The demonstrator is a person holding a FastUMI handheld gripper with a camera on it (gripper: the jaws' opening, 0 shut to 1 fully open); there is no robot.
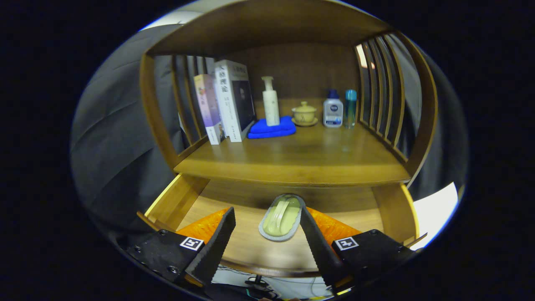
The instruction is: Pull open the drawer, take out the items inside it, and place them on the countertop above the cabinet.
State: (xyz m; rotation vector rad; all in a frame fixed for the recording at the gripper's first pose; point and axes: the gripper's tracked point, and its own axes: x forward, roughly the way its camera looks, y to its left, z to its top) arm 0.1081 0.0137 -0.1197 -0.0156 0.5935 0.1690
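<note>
The wooden drawer [175, 200] stands pulled out below the countertop [292, 161]. Inside it lies a pale green oval brush with a grey rim [281, 217], lengthwise on the drawer floor. My gripper [265, 215] is open above the drawer, and the brush sits between the two black fingertips, closer to the right finger [313, 238]. Neither finger touches it. The left finger [217, 242] hangs over the bare drawer floor.
On the countertop stand two books [228, 104], a white pump bottle [270, 102] on a blue folded cloth [271, 127], a lidded yellow cup [304, 113], a white bottle [333, 109] and a teal bottle [350, 108]. Slatted wooden sides [382, 88] enclose the shelf.
</note>
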